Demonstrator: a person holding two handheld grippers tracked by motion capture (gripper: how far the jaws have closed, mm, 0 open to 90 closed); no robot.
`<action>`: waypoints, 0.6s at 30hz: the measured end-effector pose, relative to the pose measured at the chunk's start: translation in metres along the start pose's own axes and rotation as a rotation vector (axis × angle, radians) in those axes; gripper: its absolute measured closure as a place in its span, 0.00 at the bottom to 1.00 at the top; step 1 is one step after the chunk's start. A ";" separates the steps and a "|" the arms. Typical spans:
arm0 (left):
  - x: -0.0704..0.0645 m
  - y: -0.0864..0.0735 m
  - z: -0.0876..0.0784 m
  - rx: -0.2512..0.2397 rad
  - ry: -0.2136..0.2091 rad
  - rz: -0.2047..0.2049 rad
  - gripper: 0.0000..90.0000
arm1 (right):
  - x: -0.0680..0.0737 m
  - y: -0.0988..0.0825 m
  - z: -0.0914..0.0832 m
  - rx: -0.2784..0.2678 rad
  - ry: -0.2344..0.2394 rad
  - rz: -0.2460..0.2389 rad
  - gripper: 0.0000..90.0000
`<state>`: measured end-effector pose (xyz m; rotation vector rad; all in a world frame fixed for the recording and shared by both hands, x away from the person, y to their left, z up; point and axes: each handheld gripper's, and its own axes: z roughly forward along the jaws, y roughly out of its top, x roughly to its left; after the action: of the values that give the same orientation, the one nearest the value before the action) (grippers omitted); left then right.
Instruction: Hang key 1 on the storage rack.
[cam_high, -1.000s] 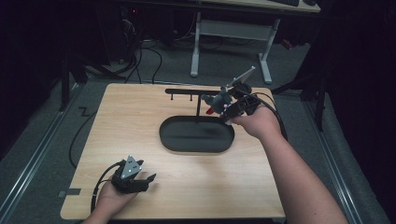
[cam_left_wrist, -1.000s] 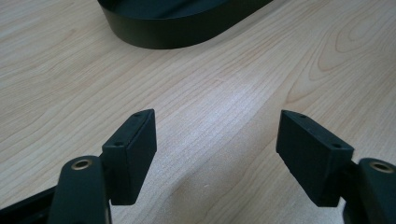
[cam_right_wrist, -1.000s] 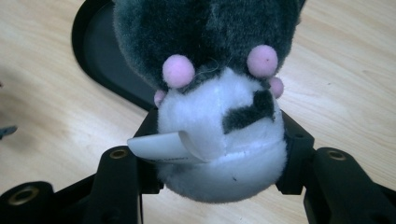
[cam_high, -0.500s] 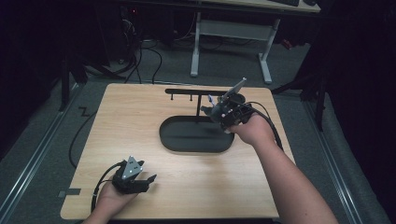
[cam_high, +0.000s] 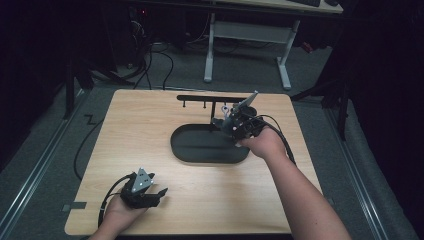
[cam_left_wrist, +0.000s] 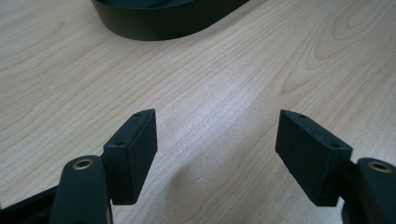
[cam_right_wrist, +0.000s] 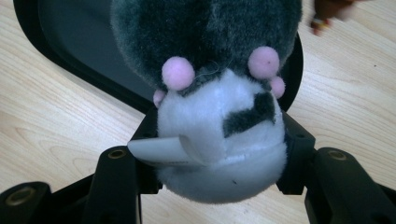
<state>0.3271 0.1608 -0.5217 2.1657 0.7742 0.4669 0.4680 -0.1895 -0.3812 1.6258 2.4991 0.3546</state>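
Note:
A plush toy (cam_right_wrist: 219, 116) with dark grey fur, a white face and small pink pom-poms sits between the jaws of my right gripper (cam_right_wrist: 217, 140), which press on its white part from both sides. A white tag (cam_right_wrist: 161, 151) sticks out of its side. In the high view the right gripper (cam_high: 231, 125) hangs low over the right end of a black oval tray (cam_high: 200, 150); that tray's rim (cam_right_wrist: 60, 56) lies just behind the toy. My left gripper (cam_high: 152, 194) rests near the table's front left corner. Its jaws (cam_left_wrist: 217, 135) stand wide open over bare wood.
A black rack (cam_high: 200, 98) with a thin post and small hooks stands behind the tray. The tray's near wall (cam_left_wrist: 163, 25) lies ahead of the left gripper. Cables trail from both grippers. A small blurred reddish thing (cam_right_wrist: 327, 14) lies beyond the toy.
The right hand has come down and a little toward the tray's right end, carrying the plush toy. The left hand has stayed where it was.

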 end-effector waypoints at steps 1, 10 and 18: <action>0.000 0.000 0.000 0.001 -0.001 0.001 0.33 | 0.000 0.000 0.001 0.003 -0.002 0.000 0.52; -0.001 0.000 0.000 0.009 -0.005 0.006 0.33 | -0.002 0.001 0.010 -0.017 0.005 0.017 0.37; -0.001 0.000 0.000 0.005 -0.003 0.007 0.33 | 0.001 -0.003 0.010 -0.025 0.003 0.011 0.36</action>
<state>0.3265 0.1600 -0.5221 2.1736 0.7677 0.4657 0.4677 -0.1887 -0.3915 1.6320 2.4779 0.3879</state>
